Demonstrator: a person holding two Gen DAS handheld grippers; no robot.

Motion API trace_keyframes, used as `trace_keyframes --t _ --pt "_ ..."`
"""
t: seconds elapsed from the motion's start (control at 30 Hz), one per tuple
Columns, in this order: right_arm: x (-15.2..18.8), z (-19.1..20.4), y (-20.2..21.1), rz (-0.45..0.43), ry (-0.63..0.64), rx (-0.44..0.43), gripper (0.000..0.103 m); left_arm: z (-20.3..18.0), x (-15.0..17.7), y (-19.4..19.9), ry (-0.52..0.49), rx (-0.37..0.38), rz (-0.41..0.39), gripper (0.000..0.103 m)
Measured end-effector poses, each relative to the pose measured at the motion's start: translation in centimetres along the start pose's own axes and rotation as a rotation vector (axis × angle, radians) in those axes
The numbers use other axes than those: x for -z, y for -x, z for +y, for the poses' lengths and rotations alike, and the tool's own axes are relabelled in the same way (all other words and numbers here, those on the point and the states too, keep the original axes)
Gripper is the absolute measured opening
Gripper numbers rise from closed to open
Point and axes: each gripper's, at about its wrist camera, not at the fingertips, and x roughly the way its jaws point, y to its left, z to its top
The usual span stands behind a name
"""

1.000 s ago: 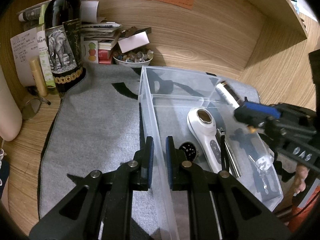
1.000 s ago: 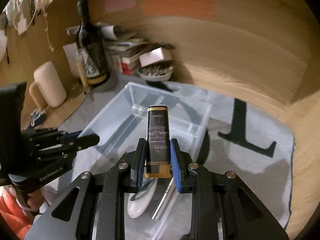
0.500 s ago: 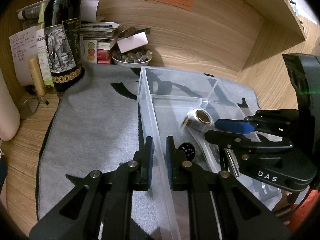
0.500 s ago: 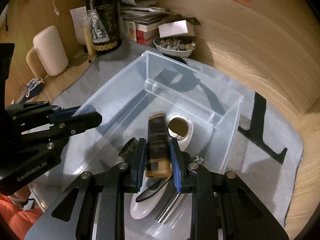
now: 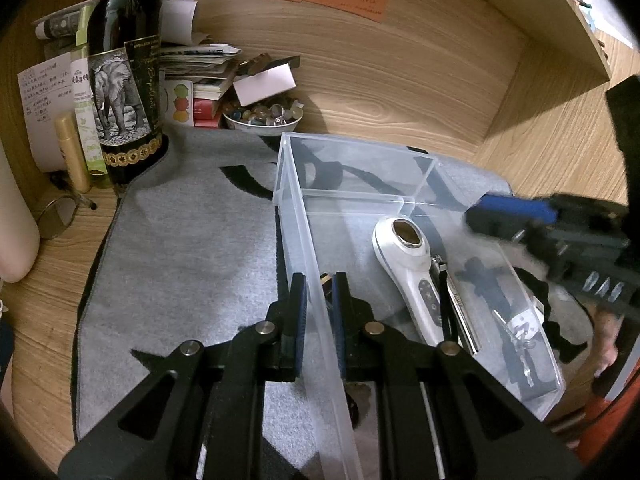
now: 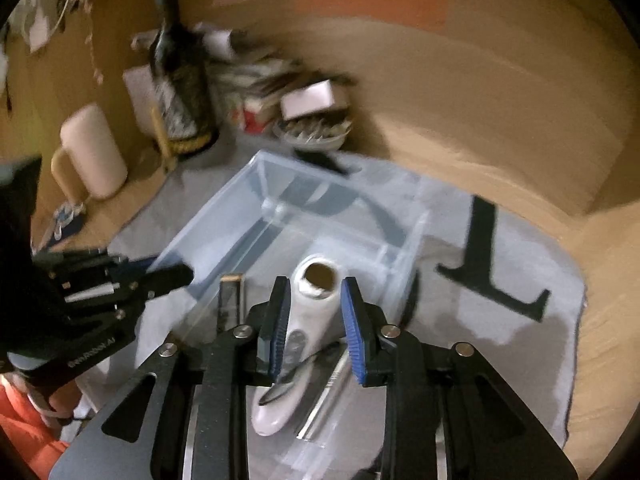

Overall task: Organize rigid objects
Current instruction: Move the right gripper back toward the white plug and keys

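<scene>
We have the left gripper [image 5: 320, 292] clamped on the near wall of the clear plastic bin [image 5: 304, 240], one pad outside and one inside, steadying it on the grey mat [image 5: 192, 248]. Our right gripper [image 6: 316, 320] hangs above the bin with its jaws opening and nothing between the pads; the white handheld device [image 6: 304, 320] seen through the gap lies on the bin floor below. Beside that device, towards the left gripper, lies the dark tube with a gold cap [image 6: 230, 300], so we judge it has been dropped in. Also in the bin are a slim metal tool [image 5: 456, 304] just beside the device and a small clear item [image 5: 520, 332] near the far wall (we cannot tell what it is; the view there is smeared). As far as we can see, no loose rigid object waits on the mat itself. The wine bottle [image 5: 124, 72], the bowl of stones [image 5: 262, 118] and the papers behind seem desk clutter, so we judge the sorting largely done, unless things remain outside both views
</scene>
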Motion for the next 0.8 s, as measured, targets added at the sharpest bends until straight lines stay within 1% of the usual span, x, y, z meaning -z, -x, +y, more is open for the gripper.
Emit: trace_keyframes --t 0.1,0.17,0.3,0.4,0.53,0.63,0.8 --pt "-0.1 -1.7 1.6 -0.046 -0.054 0.034 0.028 0.0 0.0 0.0 0.0 0.0 0.0 0.012" --pt "0.0 -3.0 2.4 -0.062 -0.088 0.047 0.029 0.0 0.0 0.0 0.0 0.0 0.0 0.012" --pt "0.7 -5.1 2.9 -0.057 -0.137 0.096 0.034 0.0 0.0 0.0 0.0 0.0 0.0 0.012" --pt "1.8 -6.6 2.2 -0.017 -0.167 0.114 0.035 0.0 0.0 0.0 -0.001 -0.001 0.0 0.012" --pt "3.5 -7.8 0.1 0.066 -0.189 0.119 0.035 0.0 0.0 0.0 -0.004 -0.005 0.001 0.012" --pt "4.8 -8.2 -1.6 0.131 -0.203 0.082 0.035 0.0 0.0 0.0 -0.006 -0.01 0.002 0.012" --pt "6.4 -7.4 -2.7 0.181 -0.194 0.045 0.035 -0.1 0.0 0.0 -0.006 -0.018 0.003 0.012"
